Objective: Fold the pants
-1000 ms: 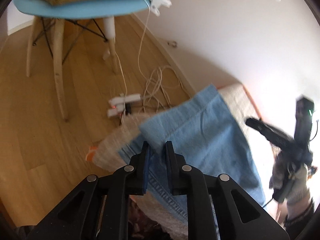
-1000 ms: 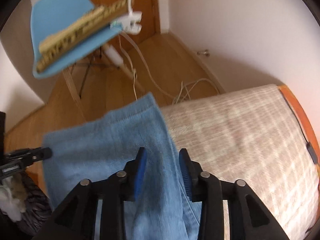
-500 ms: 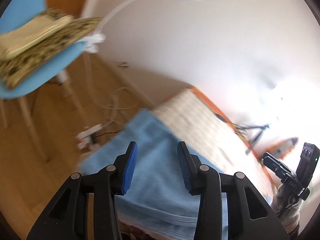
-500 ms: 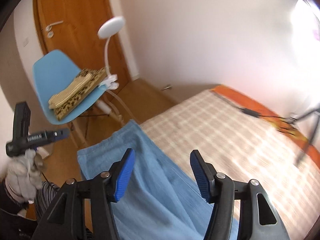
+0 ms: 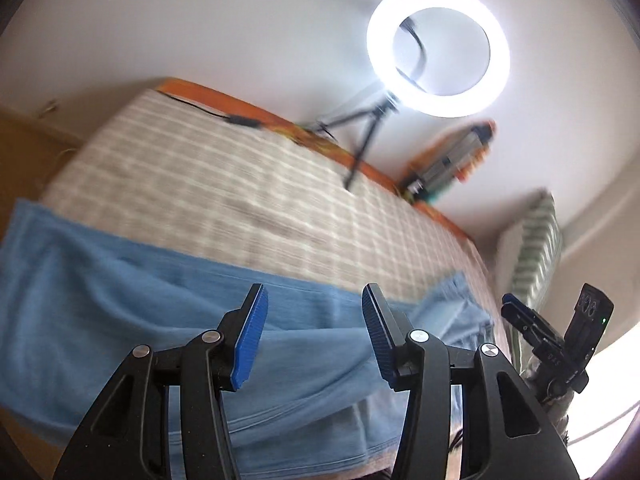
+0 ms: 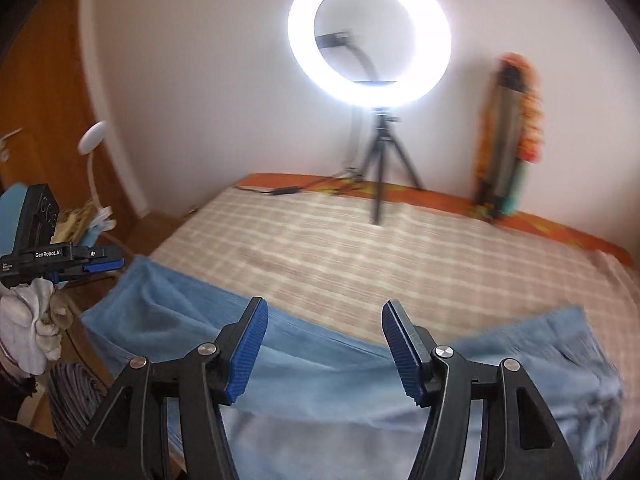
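Note:
Light blue pants (image 5: 120,312) lie stretched lengthwise along the near edge of a bed with a beige checked cover (image 5: 224,184); they also show in the right wrist view (image 6: 320,364). My left gripper (image 5: 312,336) is open and empty, raised above the pants' middle. My right gripper (image 6: 324,348) is open and empty, raised above the pants. The right gripper shows at the right edge of the left wrist view (image 5: 540,332). The left gripper shows at the left edge of the right wrist view (image 6: 100,266), held in a white glove.
A lit ring light (image 6: 370,38) on a tripod (image 6: 384,160) stands at the bed's far side. An orange patterned object (image 6: 512,136) leans on the wall. A blue chair with folded cloth (image 6: 76,216), a clip lamp (image 6: 94,136) and a wooden door (image 6: 40,100) are at left.
Both grippers let go of the pants, opened wide and lifted. Both views swung up from the floor and chair toward the bed and ring light.

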Demonstrator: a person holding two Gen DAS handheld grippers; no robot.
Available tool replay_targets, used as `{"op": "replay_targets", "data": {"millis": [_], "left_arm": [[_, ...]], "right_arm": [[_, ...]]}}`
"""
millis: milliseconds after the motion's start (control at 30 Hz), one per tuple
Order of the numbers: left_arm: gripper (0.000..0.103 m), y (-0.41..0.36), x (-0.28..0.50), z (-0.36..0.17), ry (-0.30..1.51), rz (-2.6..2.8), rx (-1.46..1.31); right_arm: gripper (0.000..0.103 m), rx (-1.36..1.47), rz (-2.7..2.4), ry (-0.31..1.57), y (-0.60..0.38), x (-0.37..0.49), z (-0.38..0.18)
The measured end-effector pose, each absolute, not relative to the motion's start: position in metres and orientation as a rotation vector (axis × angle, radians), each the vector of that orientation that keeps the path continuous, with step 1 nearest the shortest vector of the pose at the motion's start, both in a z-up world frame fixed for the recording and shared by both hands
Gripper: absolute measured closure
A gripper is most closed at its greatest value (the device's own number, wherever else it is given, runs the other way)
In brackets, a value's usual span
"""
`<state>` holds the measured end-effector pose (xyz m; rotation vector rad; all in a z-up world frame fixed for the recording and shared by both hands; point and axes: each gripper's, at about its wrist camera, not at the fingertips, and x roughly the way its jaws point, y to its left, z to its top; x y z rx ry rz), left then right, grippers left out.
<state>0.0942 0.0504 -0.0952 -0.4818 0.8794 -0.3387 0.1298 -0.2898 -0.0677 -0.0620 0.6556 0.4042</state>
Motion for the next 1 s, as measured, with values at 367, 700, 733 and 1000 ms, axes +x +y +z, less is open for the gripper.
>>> {"op": "replay_targets", "data": {"millis": [367,700,733,1000], "left_arm": [[0.055,-0.105,0.16,-0.113,1.051,-0.654,-0.366],[0.055,-0.211,0.22,-0.163,1.276,-0.778,-0.407],[0.055,-0.221,0.225,-0.168,1.29,-0.781,-0.396],[0.055,-0.26,0.242,-0.195,1.349,-0.749,-0.264]], "right_arm": [[0.041,0.089,0.119,0.671,-0.426,0.077,-0.073],[0.041,0.178,-0.009,0.67,-0.494,0.034,-0.083],[0.041,0.187,-0.019,0.67,-0.501,0.03,-0.085],[0.041,0.228,-0.071,0.672,-0.533,0.012,-0.092]]}}
